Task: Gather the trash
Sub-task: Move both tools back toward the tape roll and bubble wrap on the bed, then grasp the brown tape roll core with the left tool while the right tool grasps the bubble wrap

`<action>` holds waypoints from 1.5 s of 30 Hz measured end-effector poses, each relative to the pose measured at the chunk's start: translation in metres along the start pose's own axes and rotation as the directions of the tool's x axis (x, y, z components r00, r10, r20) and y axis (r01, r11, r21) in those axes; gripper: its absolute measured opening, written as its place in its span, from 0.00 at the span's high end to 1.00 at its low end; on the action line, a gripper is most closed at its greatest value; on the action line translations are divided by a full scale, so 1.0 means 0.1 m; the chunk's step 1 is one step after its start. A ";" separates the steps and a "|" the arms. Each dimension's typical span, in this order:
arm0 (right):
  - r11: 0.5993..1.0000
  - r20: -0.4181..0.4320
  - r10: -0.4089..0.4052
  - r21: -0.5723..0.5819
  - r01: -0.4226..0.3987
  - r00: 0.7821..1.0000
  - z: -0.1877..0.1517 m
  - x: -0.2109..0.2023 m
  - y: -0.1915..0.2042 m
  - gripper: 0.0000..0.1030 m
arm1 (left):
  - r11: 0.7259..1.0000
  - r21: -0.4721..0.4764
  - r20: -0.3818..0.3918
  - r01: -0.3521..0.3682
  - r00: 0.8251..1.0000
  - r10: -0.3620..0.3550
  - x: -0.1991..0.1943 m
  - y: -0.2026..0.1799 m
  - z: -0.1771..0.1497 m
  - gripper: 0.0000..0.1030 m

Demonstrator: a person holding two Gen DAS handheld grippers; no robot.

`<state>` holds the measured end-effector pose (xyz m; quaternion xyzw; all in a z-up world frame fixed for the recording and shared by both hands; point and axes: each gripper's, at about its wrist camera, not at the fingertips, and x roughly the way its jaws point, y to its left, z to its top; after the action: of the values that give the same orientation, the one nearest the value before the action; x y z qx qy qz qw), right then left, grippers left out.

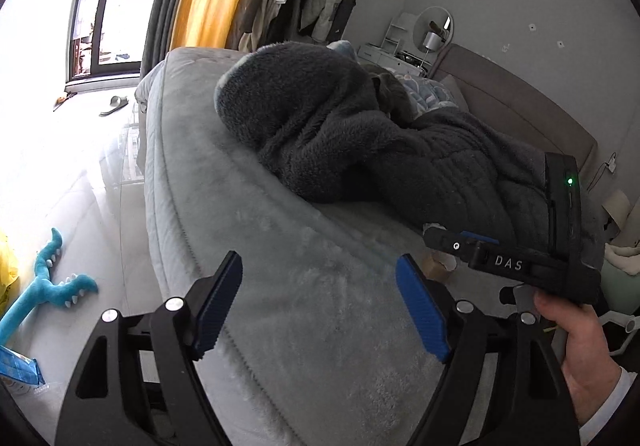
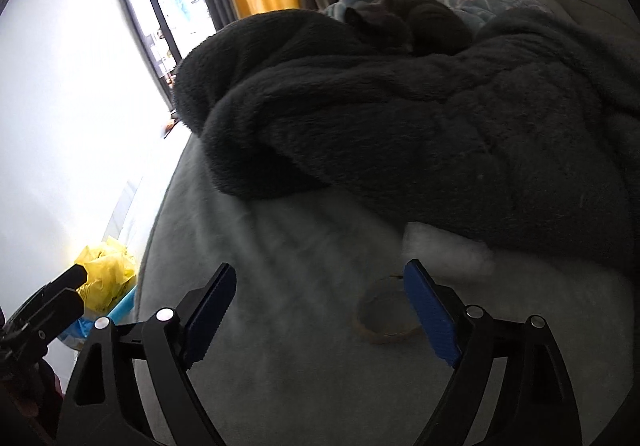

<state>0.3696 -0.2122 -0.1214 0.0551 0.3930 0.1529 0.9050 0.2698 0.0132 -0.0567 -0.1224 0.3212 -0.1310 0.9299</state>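
Observation:
A brown cardboard tape ring (image 2: 384,320) lies on the grey bed cover (image 2: 280,286), just left of my right gripper's right finger. A white crumpled tissue (image 2: 444,246) lies beyond it at the edge of the dark blanket (image 2: 440,134). My right gripper (image 2: 320,306) is open and empty, low over the bed. My left gripper (image 1: 320,302) is open and empty above the bed cover (image 1: 280,230). The right gripper (image 1: 452,246) shows in the left wrist view, held by a hand, with a bit of cardboard (image 1: 438,266) beneath it.
A yellow plastic bag (image 2: 106,278) sits on the floor left of the bed. A teal plush toy (image 1: 48,286) and a blue packet (image 1: 20,368) lie on the floor. A dark cat (image 2: 404,24) rests on the blanket. A slipper (image 1: 114,104) lies near the window.

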 end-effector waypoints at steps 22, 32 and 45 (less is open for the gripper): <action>0.986 -0.120 -0.018 0.162 0.037 0.993 0.15 0.54 -0.85 0.18 | 0.974 0.136 -0.189 0.180 0.970 -0.153 1.06 -0.74 -0.10 0.17; 0.991 -0.136 0.028 0.135 -0.009 0.990 0.14 0.55 -1.04 0.35 | 0.933 0.210 -0.258 0.294 0.937 -0.237 1.28 -1.12 -0.16 0.22; 0.981 -0.121 0.139 0.151 -0.121 0.983 0.20 0.27 -1.49 0.36 | 0.928 0.230 -0.308 0.293 0.927 -0.216 1.63 -1.36 -0.17 0.41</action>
<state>0.4366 -0.3444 -0.1596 0.1354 0.4570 0.1865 0.8591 0.3606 -0.1690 -0.1194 -0.0149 0.4085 -0.3101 0.8583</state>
